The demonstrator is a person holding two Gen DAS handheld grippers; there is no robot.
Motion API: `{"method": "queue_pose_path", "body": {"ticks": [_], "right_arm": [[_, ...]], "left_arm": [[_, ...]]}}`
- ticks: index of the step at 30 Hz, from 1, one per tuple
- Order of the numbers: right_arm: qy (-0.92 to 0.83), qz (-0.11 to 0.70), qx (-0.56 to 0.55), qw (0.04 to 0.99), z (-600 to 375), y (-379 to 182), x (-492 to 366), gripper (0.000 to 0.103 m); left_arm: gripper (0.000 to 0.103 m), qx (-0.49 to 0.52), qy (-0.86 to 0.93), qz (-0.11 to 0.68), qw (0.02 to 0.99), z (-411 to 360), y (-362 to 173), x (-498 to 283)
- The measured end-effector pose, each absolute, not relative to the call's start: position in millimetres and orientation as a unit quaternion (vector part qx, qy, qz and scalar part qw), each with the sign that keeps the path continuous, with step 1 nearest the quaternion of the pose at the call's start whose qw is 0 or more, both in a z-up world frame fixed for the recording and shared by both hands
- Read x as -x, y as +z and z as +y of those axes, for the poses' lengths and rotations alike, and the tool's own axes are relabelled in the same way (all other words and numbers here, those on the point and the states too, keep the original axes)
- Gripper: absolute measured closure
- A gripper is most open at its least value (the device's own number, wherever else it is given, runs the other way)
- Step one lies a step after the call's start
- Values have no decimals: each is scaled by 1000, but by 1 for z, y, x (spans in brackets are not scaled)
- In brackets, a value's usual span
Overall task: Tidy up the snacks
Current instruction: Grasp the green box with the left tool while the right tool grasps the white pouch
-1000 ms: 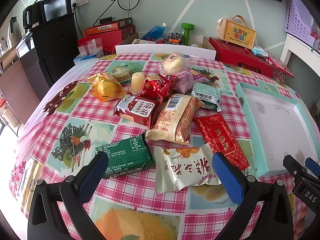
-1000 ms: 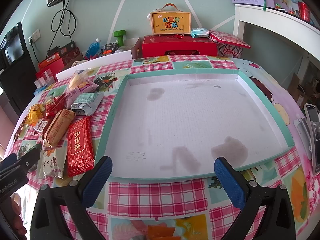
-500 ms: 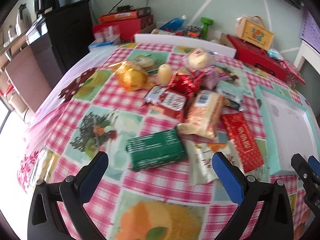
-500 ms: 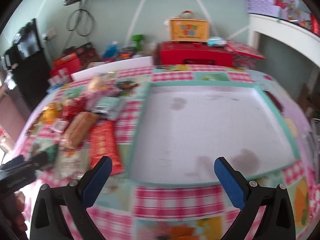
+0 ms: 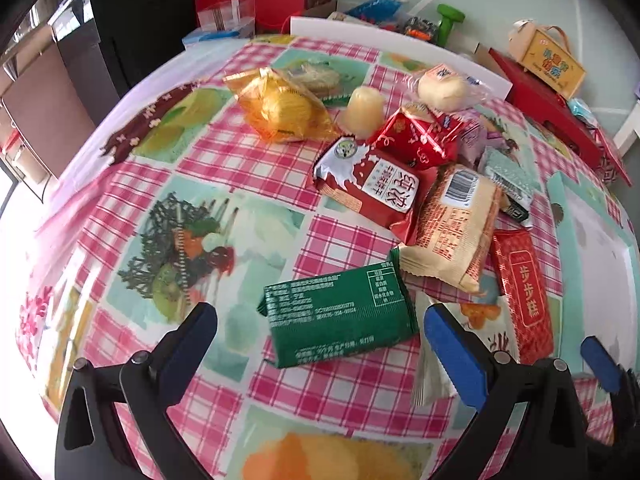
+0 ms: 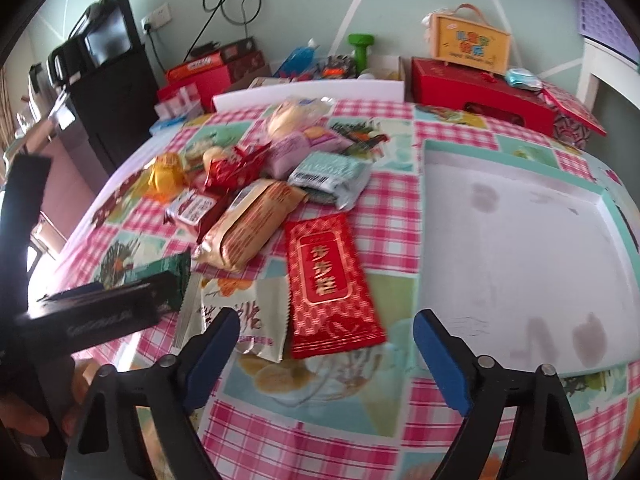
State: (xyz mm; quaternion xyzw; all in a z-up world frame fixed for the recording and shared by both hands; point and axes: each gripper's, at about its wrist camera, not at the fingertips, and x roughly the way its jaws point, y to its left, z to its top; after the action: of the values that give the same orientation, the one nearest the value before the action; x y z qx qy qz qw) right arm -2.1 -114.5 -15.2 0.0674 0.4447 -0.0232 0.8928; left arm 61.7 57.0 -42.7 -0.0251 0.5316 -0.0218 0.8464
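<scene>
Several snack packets lie heaped on the checked tablecloth. In the left wrist view, a green packet [image 5: 340,316] lies flat between the blue pads of my left gripper [image 5: 320,340], which is open and not touching it. In the right wrist view, my right gripper [image 6: 328,356] hovers at the near end of a flat red packet [image 6: 328,276]. Its jaws are closing, and the pads stay clear of the packet. A tan biscuit packet [image 6: 252,228] and a cream packet [image 6: 244,312] lie to its left. The white tray with a teal rim [image 6: 424,200] is empty on the right.
The left gripper's black body [image 6: 92,316] and a person's hand [image 6: 24,412] fill the lower left of the right wrist view. Behind the table stand red boxes [image 6: 480,88], a yellow gift box [image 6: 472,40] and a black cabinet [image 6: 116,96].
The right gripper has swung left from the tray to the red packet, and its jaws have narrowed. The left gripper has moved in and down over the green packet.
</scene>
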Motion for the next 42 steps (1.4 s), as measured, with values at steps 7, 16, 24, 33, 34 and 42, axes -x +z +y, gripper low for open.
{"method": "queue_pose_path", "body": {"ticks": [7,16,24,33,34,42], "right_arm": [[-9,452,-46,891,-96,-18,-3,23],[25,460,-22,887,-66,-25,-11,27],[34,472,-3,881,-48,-38,-21,31],[21,465,12,885,-46,-40,-22,44],[21,463,15,886,-45,-40,-21,45],[23,454,4,890,-48,-37,-17,49]], "left_arm": [[28,30,-28,532,846,53,-49,-67],[32,51,-31,531,845,77,-50,-65],[30,60,-32,530,845,89,-53,-65],[26,29,-25,529,848,80,-56,-66],[25,29,-23,529,848,80,-56,-66],[28,32,-15,525,851,83,-55,-64]]}}
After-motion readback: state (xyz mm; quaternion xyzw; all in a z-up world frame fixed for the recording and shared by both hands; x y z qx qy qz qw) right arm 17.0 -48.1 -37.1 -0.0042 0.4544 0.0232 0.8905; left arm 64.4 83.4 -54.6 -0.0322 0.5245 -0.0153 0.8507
